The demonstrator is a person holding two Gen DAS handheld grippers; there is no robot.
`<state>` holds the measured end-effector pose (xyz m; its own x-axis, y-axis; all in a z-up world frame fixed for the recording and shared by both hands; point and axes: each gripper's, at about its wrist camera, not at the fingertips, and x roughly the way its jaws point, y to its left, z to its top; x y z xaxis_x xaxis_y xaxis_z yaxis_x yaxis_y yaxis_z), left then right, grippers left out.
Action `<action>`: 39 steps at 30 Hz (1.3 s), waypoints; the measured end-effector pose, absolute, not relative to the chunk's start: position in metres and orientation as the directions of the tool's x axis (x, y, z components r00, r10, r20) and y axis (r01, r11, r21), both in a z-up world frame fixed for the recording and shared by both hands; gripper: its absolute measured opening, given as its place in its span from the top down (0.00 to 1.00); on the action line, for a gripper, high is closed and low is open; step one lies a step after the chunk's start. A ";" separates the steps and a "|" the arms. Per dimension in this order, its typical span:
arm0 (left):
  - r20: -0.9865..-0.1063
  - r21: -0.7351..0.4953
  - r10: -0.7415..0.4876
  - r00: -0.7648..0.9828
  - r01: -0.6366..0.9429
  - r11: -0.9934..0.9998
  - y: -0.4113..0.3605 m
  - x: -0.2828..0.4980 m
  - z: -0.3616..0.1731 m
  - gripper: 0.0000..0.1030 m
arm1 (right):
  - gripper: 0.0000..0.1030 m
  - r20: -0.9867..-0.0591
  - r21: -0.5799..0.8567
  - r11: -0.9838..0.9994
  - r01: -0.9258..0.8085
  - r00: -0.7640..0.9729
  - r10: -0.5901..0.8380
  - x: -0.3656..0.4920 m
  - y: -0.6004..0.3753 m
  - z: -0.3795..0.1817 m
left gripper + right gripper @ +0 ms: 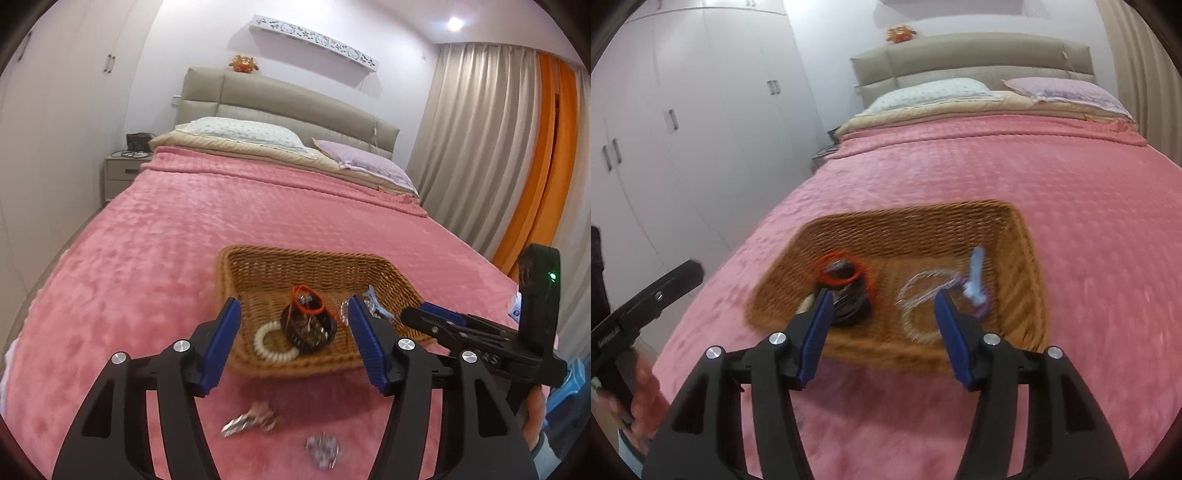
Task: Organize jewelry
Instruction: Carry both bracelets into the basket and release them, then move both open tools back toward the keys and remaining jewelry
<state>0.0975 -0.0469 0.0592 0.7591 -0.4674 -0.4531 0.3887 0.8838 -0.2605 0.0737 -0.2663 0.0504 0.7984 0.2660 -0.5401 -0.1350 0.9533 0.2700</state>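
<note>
A wicker basket [258, 266] [1015, 229] sits on the pink bed cover. In it lie a black bracelet [308, 332] [849, 306], a red cord bracelet [307, 301] [842, 269], a white coil band [271, 345], a clear beaded chain [923, 295] and a blue clip [373, 306] [975, 277]. Two silvery pieces [247, 422] [323, 446] lie on the cover in front of the basket. My left gripper [293, 343] is open and empty above the basket's near rim. My right gripper [882, 332] is open and empty over the basket's near edge; it also shows in the left wrist view [436, 314].
The pink cover [184, 229] reaches back to pillows [243, 133] and a grey headboard [280, 99]. A nightstand [123, 173] and white wardrobes [683, 129] are on the left, curtains [491, 147] on the right.
</note>
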 end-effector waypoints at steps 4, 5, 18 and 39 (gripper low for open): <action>-0.459 -0.257 -0.454 0.763 0.375 0.891 -0.029 0.079 0.057 0.42 | 0.48 -0.548 0.252 0.955 -0.159 0.790 0.276 0.047 -0.243 0.053; -0.465 -0.258 -0.449 0.763 0.369 0.893 -0.025 0.076 0.055 0.42 | 0.48 -0.552 0.245 0.955 -0.170 0.785 0.281 0.041 -0.234 0.051; -0.653 -0.160 -0.378 0.656 0.368 0.916 -0.012 0.098 -0.020 0.54 | 0.51 -0.689 0.134 0.959 -0.251 0.672 0.272 0.026 -0.169 -0.012; -0.763 0.005 -0.300 0.573 0.469 0.883 -0.045 0.110 -0.047 0.98 | 0.80 -0.743 0.003 0.951 -0.310 0.635 0.210 0.037 -0.133 -0.031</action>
